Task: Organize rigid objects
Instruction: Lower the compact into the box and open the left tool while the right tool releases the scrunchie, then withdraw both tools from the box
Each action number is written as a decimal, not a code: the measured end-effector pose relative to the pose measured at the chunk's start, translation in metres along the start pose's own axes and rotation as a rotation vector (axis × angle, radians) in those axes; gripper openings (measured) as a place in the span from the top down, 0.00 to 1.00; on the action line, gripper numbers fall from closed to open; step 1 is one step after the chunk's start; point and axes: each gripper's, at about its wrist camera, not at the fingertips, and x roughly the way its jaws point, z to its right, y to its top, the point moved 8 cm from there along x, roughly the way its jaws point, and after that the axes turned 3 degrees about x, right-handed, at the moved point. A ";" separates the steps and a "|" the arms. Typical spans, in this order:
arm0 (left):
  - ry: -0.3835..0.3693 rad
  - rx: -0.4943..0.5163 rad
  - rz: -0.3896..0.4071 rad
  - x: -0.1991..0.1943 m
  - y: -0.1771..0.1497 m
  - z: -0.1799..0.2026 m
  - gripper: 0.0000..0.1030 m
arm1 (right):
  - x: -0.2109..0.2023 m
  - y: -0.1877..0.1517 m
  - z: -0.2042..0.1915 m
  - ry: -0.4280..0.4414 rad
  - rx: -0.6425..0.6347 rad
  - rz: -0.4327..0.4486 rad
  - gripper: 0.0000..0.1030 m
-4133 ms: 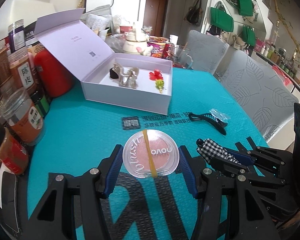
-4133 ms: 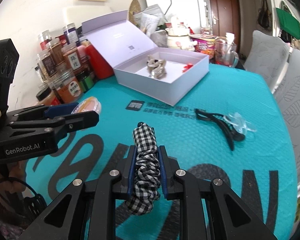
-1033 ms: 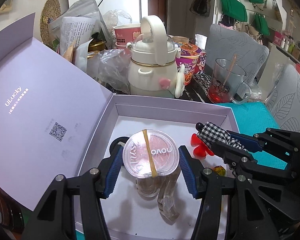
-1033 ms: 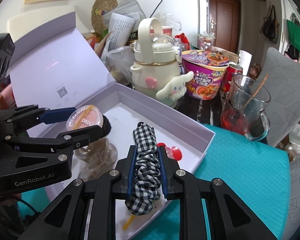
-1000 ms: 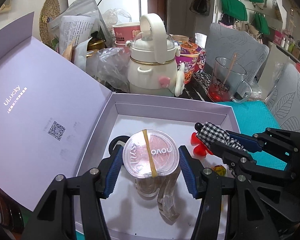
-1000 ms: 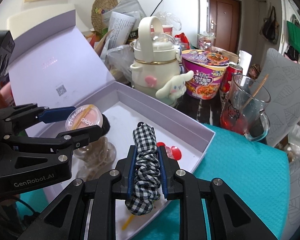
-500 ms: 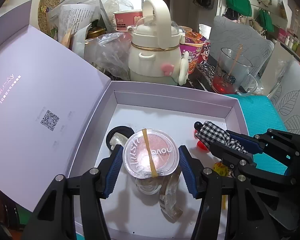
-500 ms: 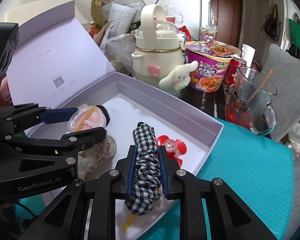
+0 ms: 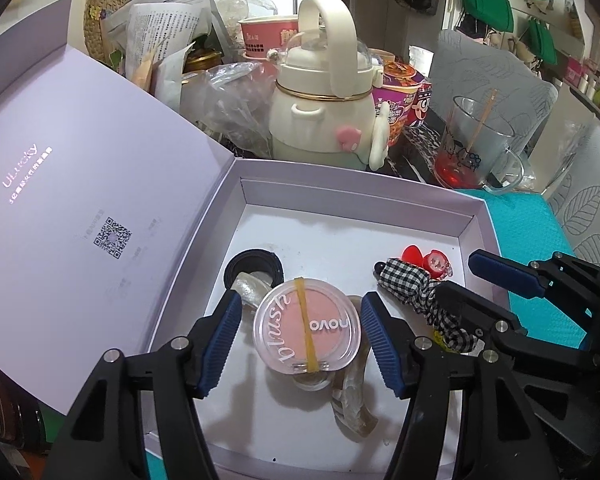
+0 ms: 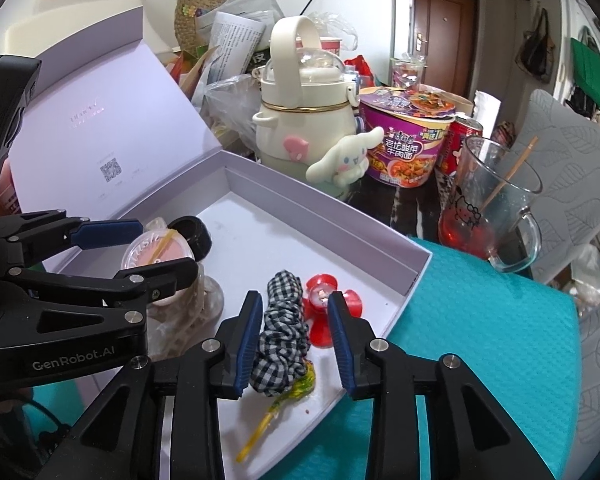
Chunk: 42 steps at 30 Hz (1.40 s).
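Observation:
A round clear blush compact (image 9: 306, 330) with a yellow band lies on a translucent hair claw (image 9: 352, 396) inside the open lilac box (image 9: 360, 192). My left gripper (image 9: 301, 300) straddles the compact; its jaws are opening, with a gap on each side. A black-and-white checked scrunchie (image 10: 280, 332) lies on the box floor beside a red flower clip (image 10: 324, 296). My right gripper (image 10: 294, 298) is over it with its jaws opening; the scrunchie leans against the left pad only. In the left wrist view the right gripper (image 9: 460, 274) is beside the scrunchie (image 9: 412, 292).
The box lid (image 9: 80, 200) stands open on the left. Behind the box are a cream bottle (image 9: 320, 100), a noodle cup (image 10: 408, 140) and a glass mug (image 10: 496, 208). A black round item (image 9: 254, 268) sits in the box. A teal mat (image 10: 480, 340) lies to the right.
Both pairs of jaws have parted. The compact has settled onto the hair claw and the scrunchie has dropped to the box floor. Neither hand has shifted much.

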 end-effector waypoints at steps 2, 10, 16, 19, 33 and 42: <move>0.003 -0.001 0.007 -0.004 0.001 -0.001 0.40 | -0.003 0.001 0.000 -0.003 0.001 0.006 0.67; 0.008 -0.021 0.047 -0.024 0.006 -0.006 0.40 | -0.017 0.009 -0.001 -0.005 0.004 0.035 0.67; 0.001 -0.032 0.083 -0.045 0.011 -0.003 0.40 | -0.040 0.019 -0.005 -0.005 0.004 0.078 0.67; 0.002 -0.028 0.102 -0.058 0.013 -0.001 0.40 | -0.052 0.023 -0.006 -0.012 -0.004 0.094 0.67; 0.004 -0.011 0.235 -0.141 0.025 0.011 0.40 | -0.130 0.037 -0.017 -0.043 -0.049 0.199 0.67; 0.000 0.020 0.323 -0.200 0.017 0.029 0.40 | -0.184 0.031 -0.025 -0.065 -0.070 0.266 0.67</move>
